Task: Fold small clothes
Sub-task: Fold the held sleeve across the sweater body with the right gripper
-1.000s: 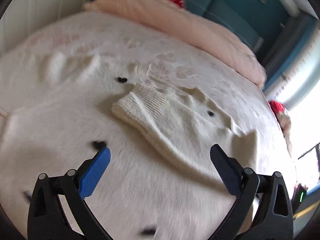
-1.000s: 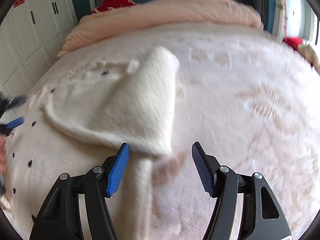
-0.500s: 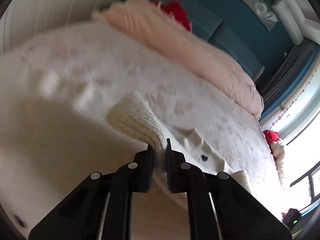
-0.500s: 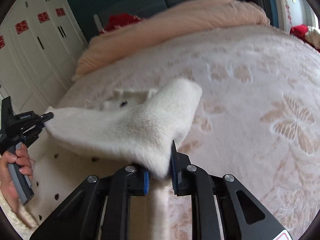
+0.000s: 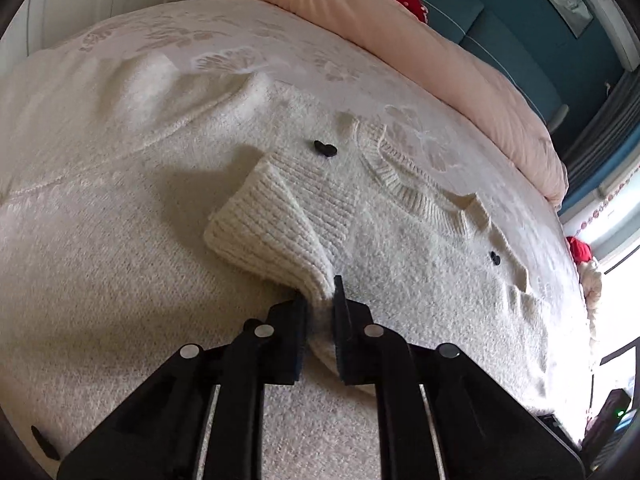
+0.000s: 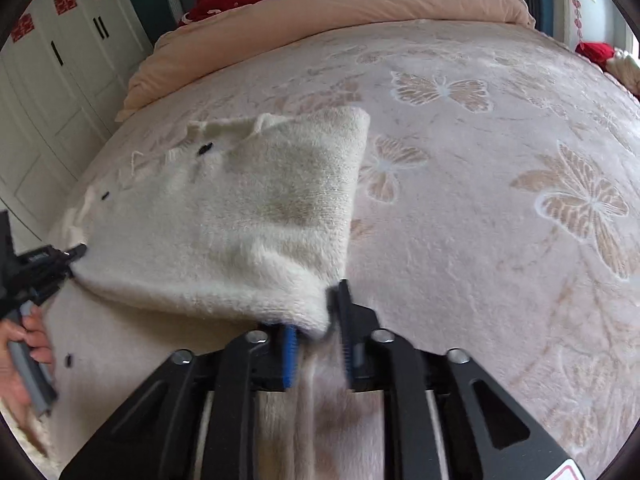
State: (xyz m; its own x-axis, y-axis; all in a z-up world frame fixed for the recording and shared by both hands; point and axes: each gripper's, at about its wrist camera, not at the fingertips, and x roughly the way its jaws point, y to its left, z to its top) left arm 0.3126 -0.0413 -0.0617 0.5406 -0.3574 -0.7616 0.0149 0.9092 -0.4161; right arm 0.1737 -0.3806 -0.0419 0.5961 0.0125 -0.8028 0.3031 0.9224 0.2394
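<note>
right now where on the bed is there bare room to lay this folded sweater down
Free: the butterfly-patterned cream bedspread right of the fuzzy cream knit sweater, bordered at the far end by the rolled peach duvet. Crowded: the left side, where the sweater spreads and the left claw and right claw pinch it, jaws easing open.

Both views are fisheye cams riding on the hand-held tools, each looking forward and steeply down along its own fingers, very close to the bed (image 5: pixel 132 52). Left wrist view sits low over the cream knit sweater (image 5: pixel 400 240), facing toward the peach duvet (image 5: pixel 420 52) and teal wall, window edge at right; right wrist view faces the same duvet (image 6: pixel 320 12) from the other side, white wardrobe (image 6: pixel 60 80) at left. Shared: the sweater (image 6: pixel 240 220), the butterfly-pattern bedspread (image 6: pixel 480 160), the duvet, and the left tool (image 6: pixel 76 258), which shows at the right view's left edge.
</note>
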